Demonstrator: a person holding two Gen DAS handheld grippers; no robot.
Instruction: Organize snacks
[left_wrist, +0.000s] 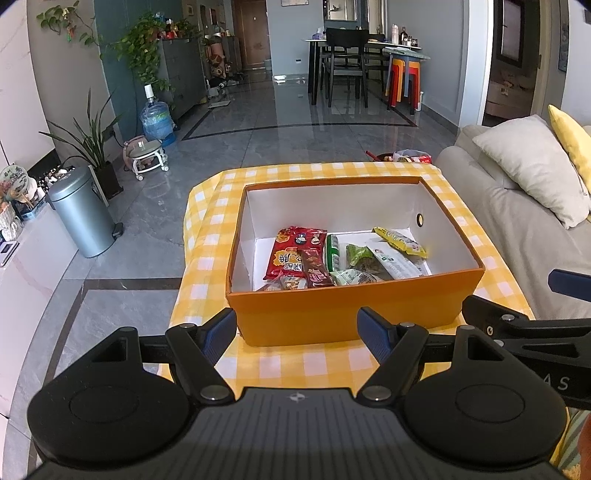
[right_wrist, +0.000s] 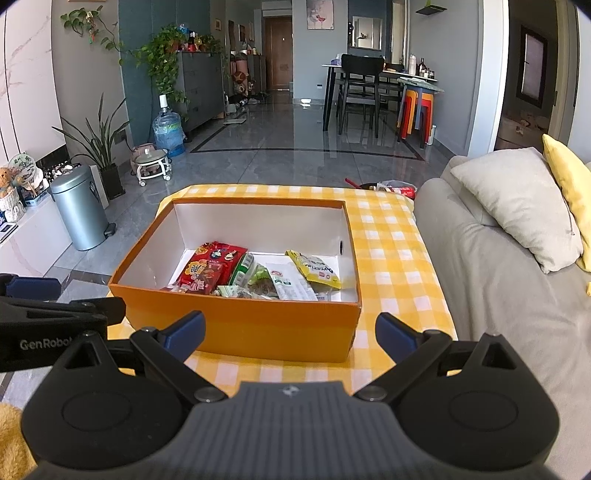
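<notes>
An orange box (left_wrist: 332, 317) with a white inside stands on a table with a yellow checked cloth (left_wrist: 295, 365). It holds several snack packets: a red bag (left_wrist: 291, 254), a brown bar (left_wrist: 316, 273), green packets (left_wrist: 356, 258) and a yellow packet (left_wrist: 400, 242). My left gripper (left_wrist: 297, 332) is open and empty, just in front of the box's near wall. In the right wrist view the same box (right_wrist: 258, 328) shows with the red bag (right_wrist: 210, 266) and yellow packet (right_wrist: 314, 269). My right gripper (right_wrist: 291, 332) is open and empty before the box.
A grey sofa (right_wrist: 498, 288) with grey and yellow cushions lies to the right of the table. A metal bin (left_wrist: 83, 210) stands on the floor to the left. More snack wrappers (left_wrist: 410, 157) lie beyond the table's far edge. The right gripper's arm (left_wrist: 524, 325) shows beside mine.
</notes>
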